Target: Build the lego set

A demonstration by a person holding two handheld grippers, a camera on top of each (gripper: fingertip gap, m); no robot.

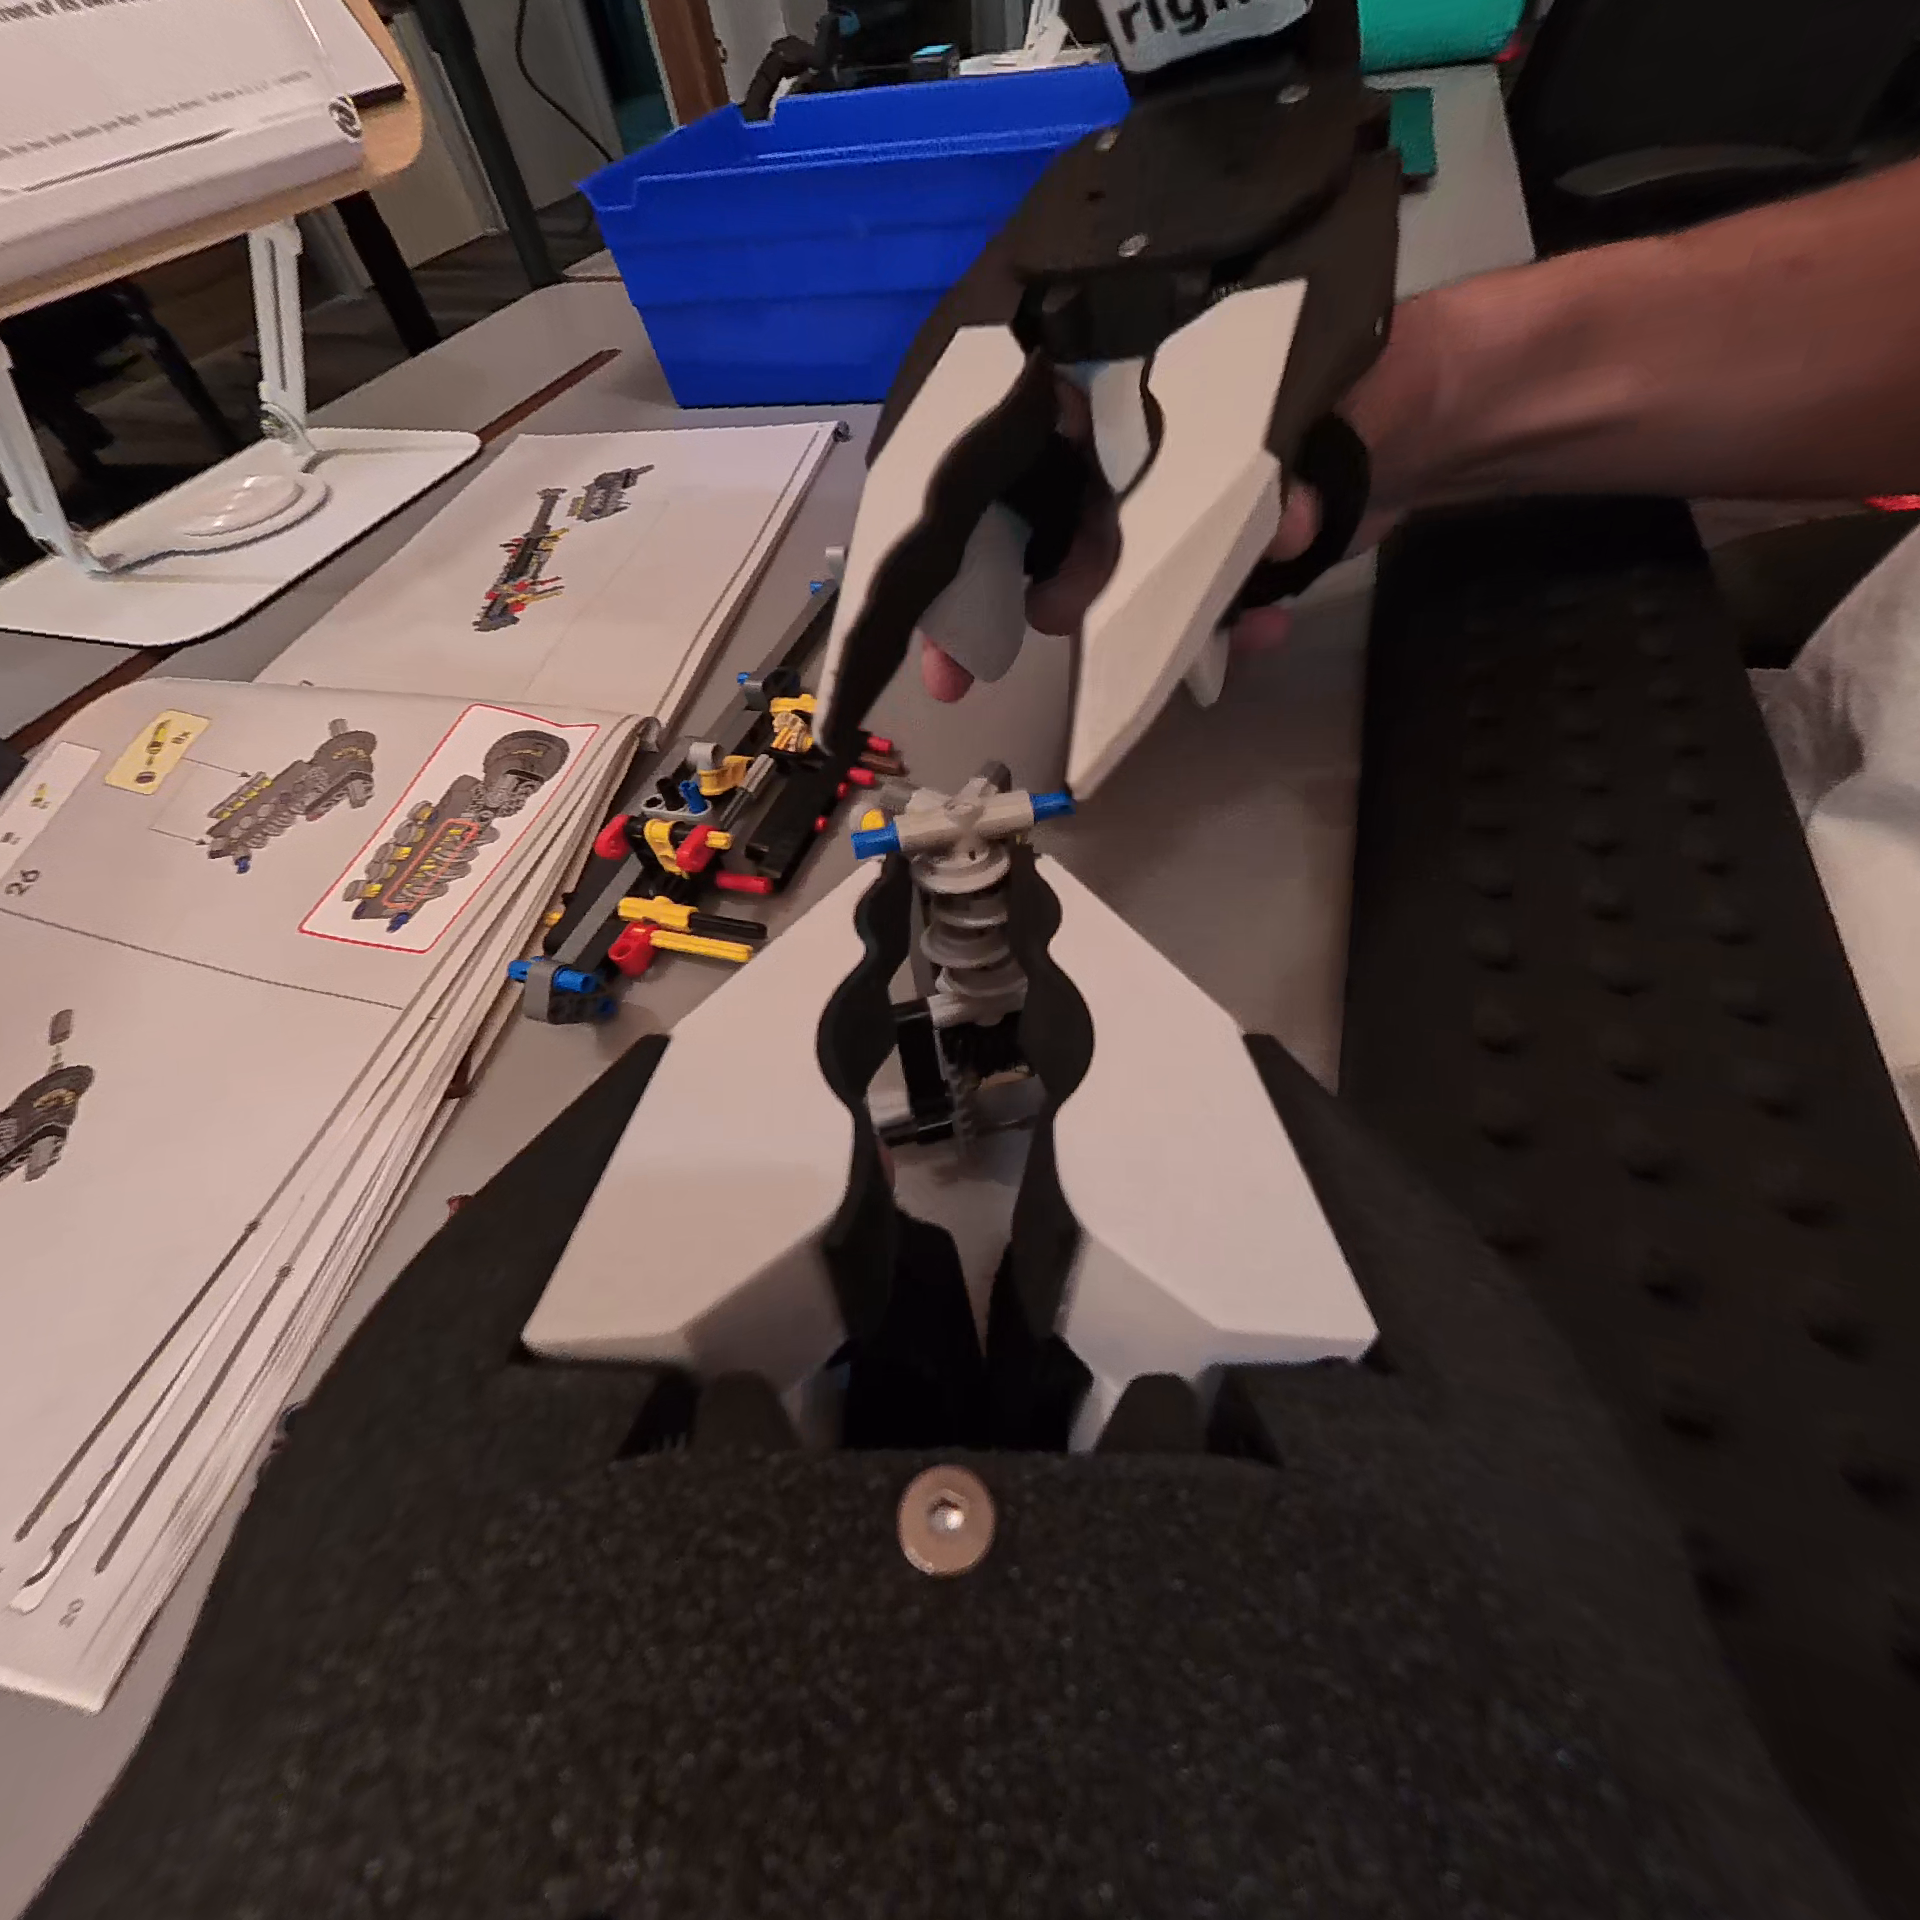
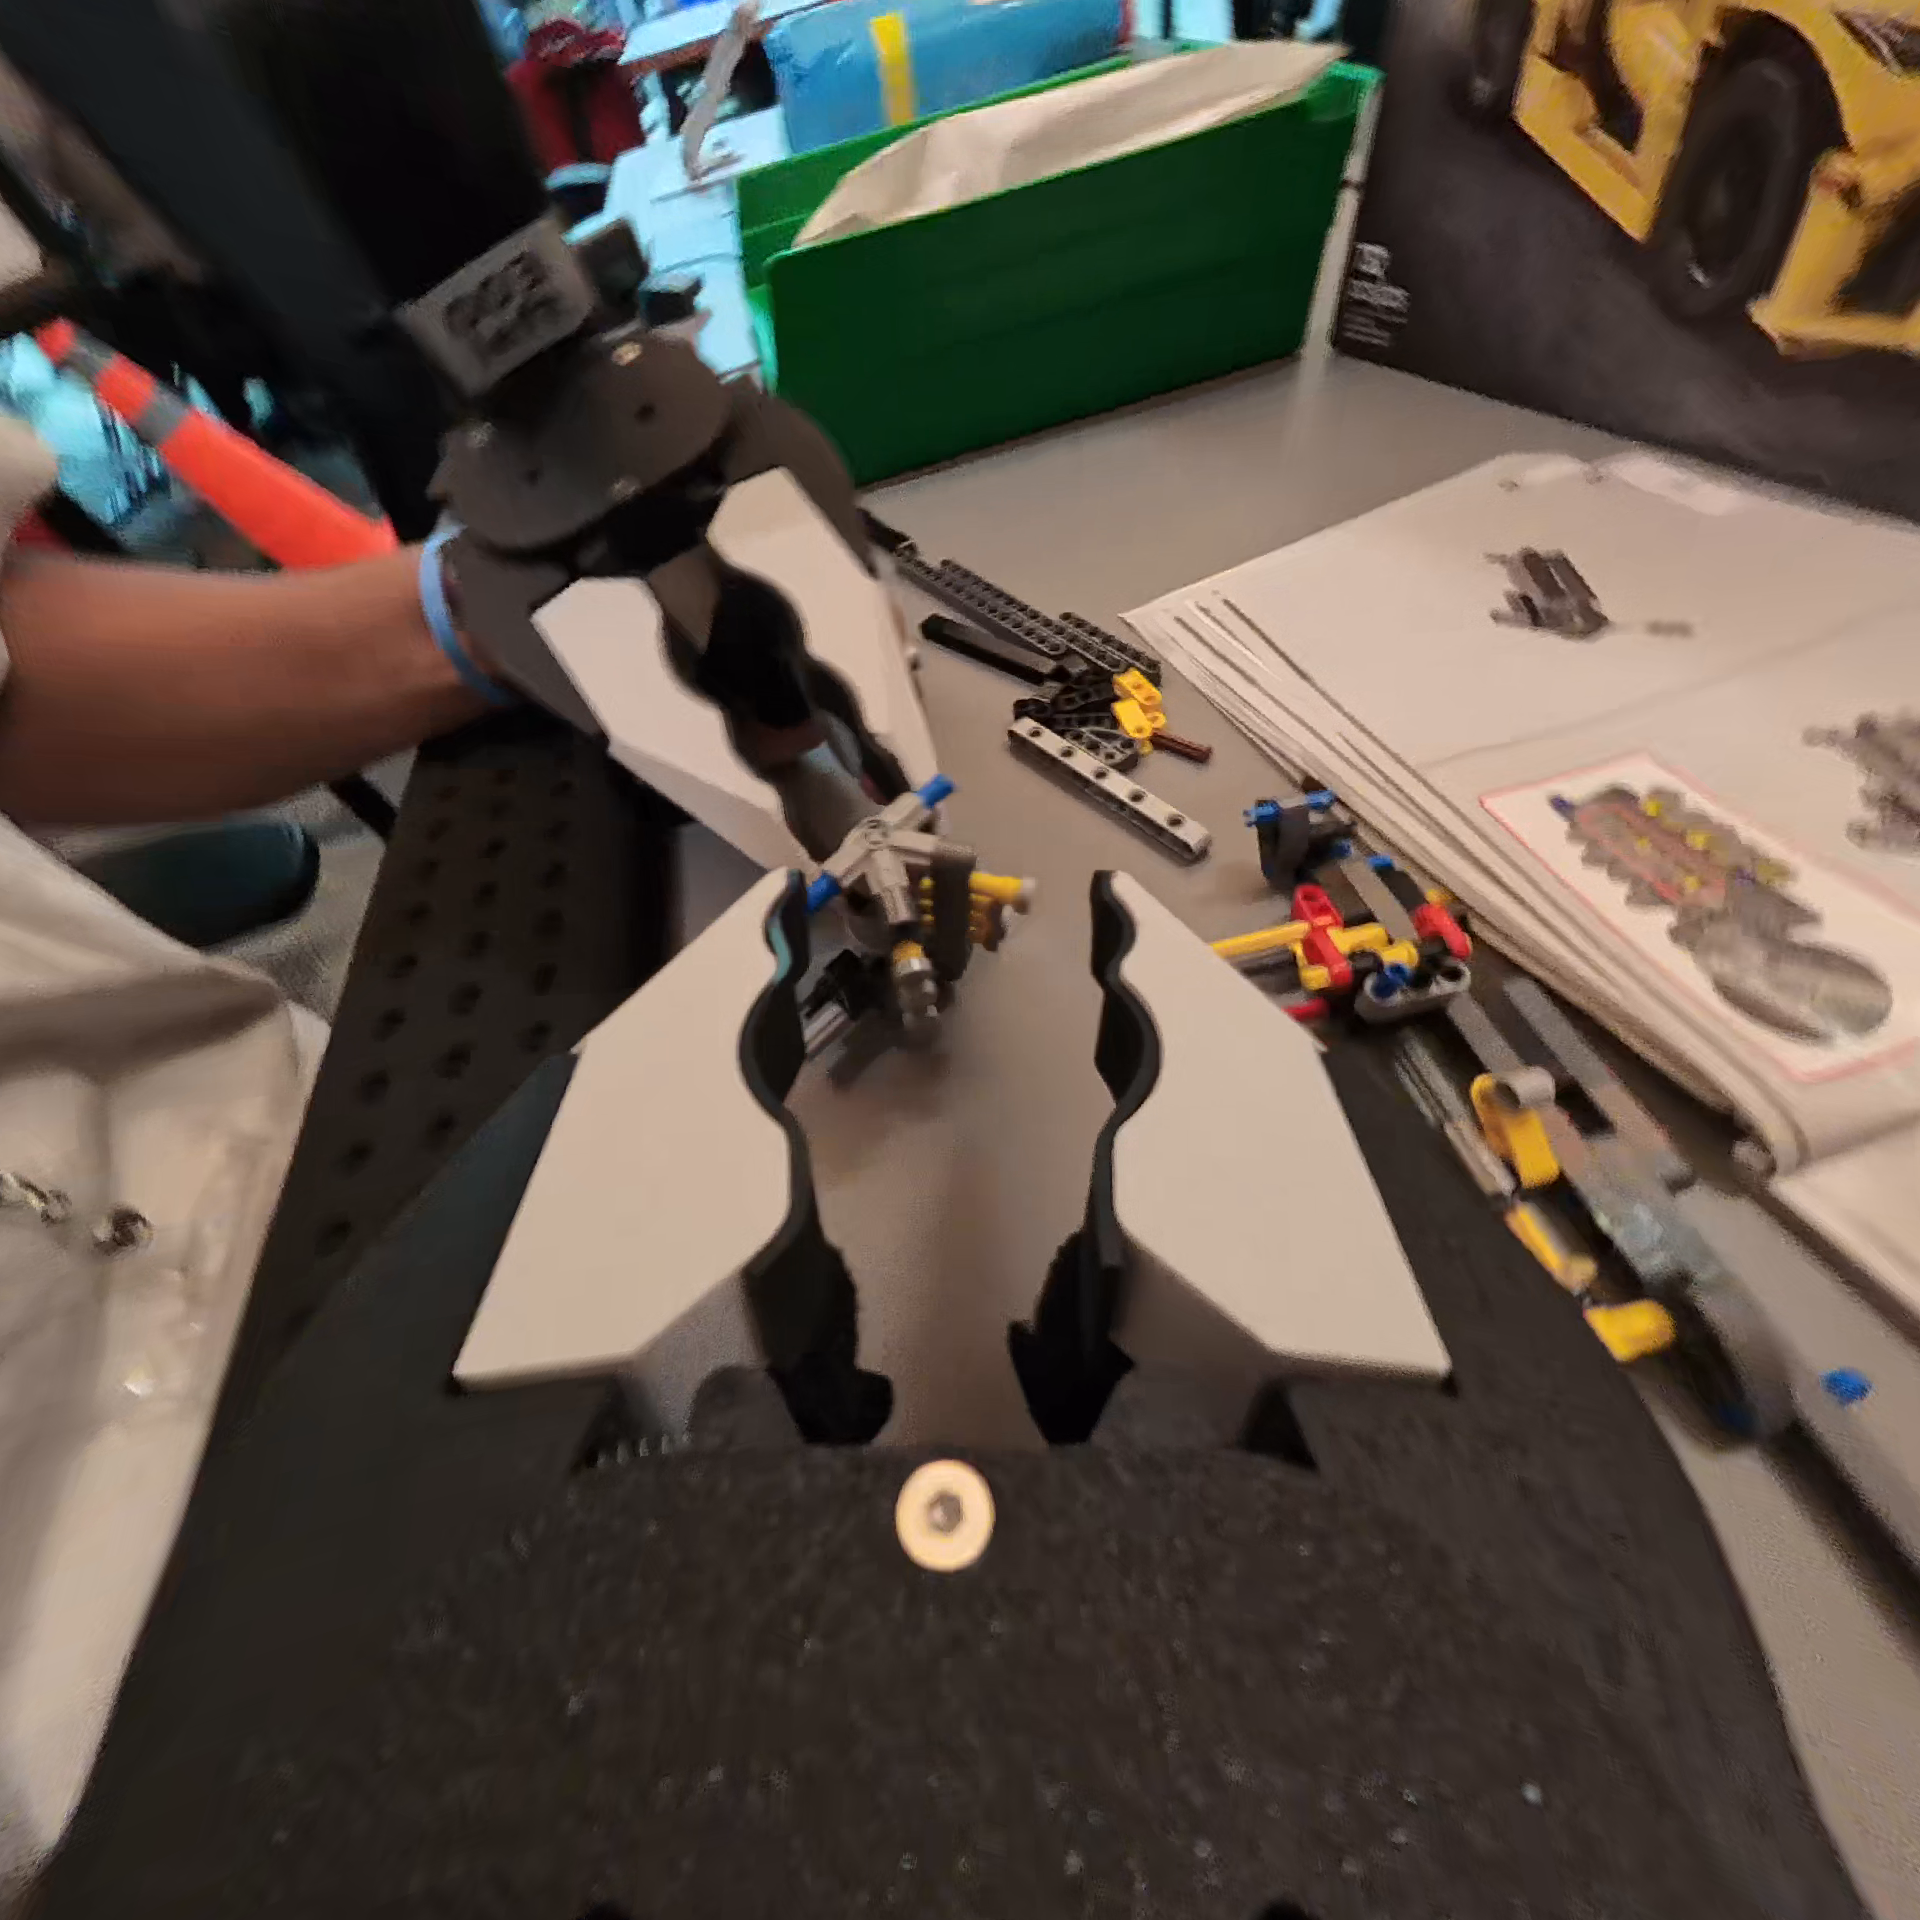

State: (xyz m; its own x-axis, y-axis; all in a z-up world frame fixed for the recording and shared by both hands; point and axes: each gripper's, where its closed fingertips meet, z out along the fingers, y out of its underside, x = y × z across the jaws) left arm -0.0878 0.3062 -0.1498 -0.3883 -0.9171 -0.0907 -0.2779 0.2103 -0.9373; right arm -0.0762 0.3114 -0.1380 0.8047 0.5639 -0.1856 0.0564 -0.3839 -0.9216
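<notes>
My left gripper (image 1: 961,883) is shut on a small grey lego sub-assembly (image 1: 966,914), a stack of gears on a shaft topped by a grey cross connector with blue pins (image 1: 1047,802), held upright above the table. In the right wrist view the left gripper (image 2: 868,821) reaches in from the upper left, and the sub-assembly (image 2: 920,914) shows yellow and black parts. My right gripper (image 2: 945,883) is open, its fingers on either side of the sub-assembly. In the left wrist view it (image 1: 951,769) hangs above, one fingertip (image 1: 1075,784) close to a blue pin.
A long black, yellow and red lego chassis (image 1: 707,862) (image 2: 1351,945) lies beside open instruction booklets (image 1: 312,831) (image 2: 1558,727). Loose black and grey beams (image 2: 1091,717) lie farther back. A blue bin (image 1: 831,229), green bin (image 2: 1039,291), set box (image 2: 1662,208) and black perforated mat (image 1: 1610,935) surround the area.
</notes>
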